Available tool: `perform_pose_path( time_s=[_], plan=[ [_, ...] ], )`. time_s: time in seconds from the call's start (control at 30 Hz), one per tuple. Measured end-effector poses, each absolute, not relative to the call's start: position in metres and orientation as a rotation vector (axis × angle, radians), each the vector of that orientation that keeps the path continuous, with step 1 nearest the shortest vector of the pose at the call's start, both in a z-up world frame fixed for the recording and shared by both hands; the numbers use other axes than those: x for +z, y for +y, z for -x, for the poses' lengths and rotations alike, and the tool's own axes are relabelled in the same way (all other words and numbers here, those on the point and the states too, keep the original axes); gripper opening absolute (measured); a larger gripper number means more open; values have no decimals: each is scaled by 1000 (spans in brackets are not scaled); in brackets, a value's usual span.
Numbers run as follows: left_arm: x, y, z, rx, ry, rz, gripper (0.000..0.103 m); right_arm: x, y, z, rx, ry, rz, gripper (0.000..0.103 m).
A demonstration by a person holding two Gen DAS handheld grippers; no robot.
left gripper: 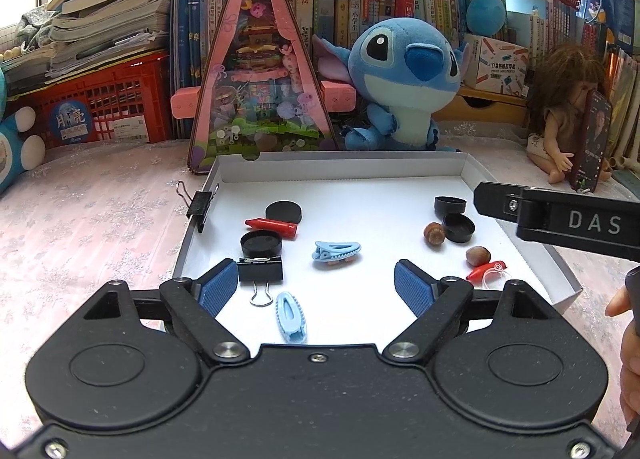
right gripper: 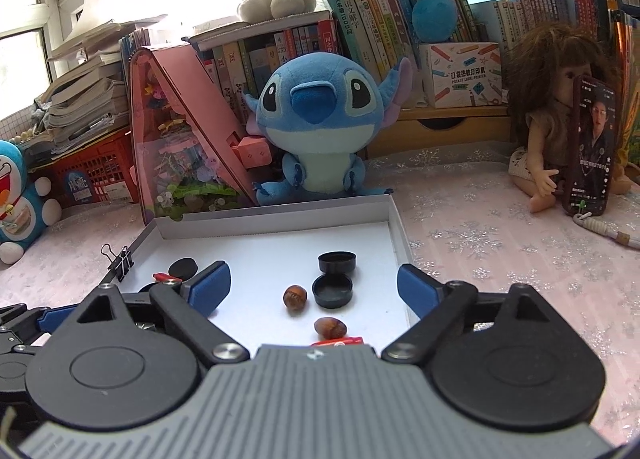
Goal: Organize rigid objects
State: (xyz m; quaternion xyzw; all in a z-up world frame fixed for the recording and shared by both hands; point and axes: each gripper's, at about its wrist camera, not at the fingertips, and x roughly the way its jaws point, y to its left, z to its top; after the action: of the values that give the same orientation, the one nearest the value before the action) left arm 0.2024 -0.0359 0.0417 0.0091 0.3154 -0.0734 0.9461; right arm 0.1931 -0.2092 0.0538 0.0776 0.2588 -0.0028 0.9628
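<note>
You are working over a white tray (left gripper: 400,167) holding two binder clips (left gripper: 260,271), four black caps (left gripper: 261,242), two red pieces (left gripper: 272,225), two blue hair clips (left gripper: 336,253) and two hazelnuts (left gripper: 434,234). The near hair clip (left gripper: 291,317) is lying lengthwise toward you. Your left gripper (left gripper: 316,287) and right gripper (right gripper: 314,283) are standing wide apart, holding nothing.

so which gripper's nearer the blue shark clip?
Left. The shark clip lies just ahead of the open left gripper; the right gripper hangs open over the nuts farther right.
</note>
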Motion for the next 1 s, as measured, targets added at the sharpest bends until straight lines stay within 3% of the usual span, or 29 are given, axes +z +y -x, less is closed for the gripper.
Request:
perform_pose_path(
  time_s=[0.63,1.0],
  plan=[
    [46,-18,-145,-157,619,-20,86,55,-211,-132,-19,464,-85,102],
    [19,-6,-126,-108,681,14,86,32,-202,-103,-9,481,-10,103]
  ],
)
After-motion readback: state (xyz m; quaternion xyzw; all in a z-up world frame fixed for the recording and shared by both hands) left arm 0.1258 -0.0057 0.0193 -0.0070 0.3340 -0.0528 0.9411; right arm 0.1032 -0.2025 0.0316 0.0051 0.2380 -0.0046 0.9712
